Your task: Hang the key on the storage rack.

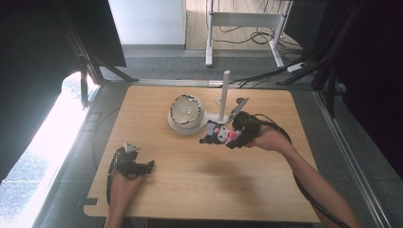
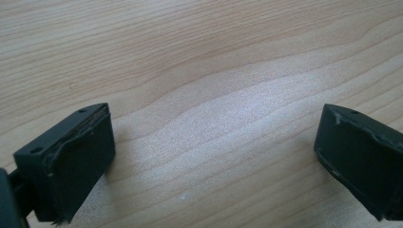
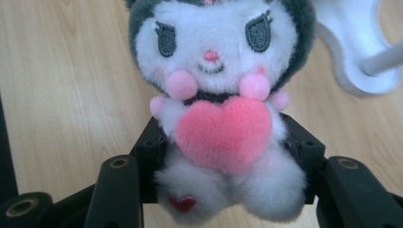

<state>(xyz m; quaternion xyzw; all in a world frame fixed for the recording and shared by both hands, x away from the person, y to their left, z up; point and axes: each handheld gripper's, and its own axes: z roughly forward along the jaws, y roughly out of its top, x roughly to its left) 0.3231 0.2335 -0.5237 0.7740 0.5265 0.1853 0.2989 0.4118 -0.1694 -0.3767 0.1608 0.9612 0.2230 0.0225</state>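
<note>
The right gripper (image 1: 227, 137) is clamping a plush toy (image 3: 216, 95) by its body, the jaws pressing on either side just below the pink heart on its chest. The toy is hanging above the desk (image 1: 199, 190), just beside the white stand (image 1: 221, 102) and mirror (image 1: 186, 111). The left gripper (image 2: 214, 152) is resting on the desk, jaws spread wide around nothing. No writing is showing.

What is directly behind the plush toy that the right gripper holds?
Behind the plush toy lies the wooden table, and at upper right the white stand base with its pole. The toy covers whatever is straight behind its body.
</note>
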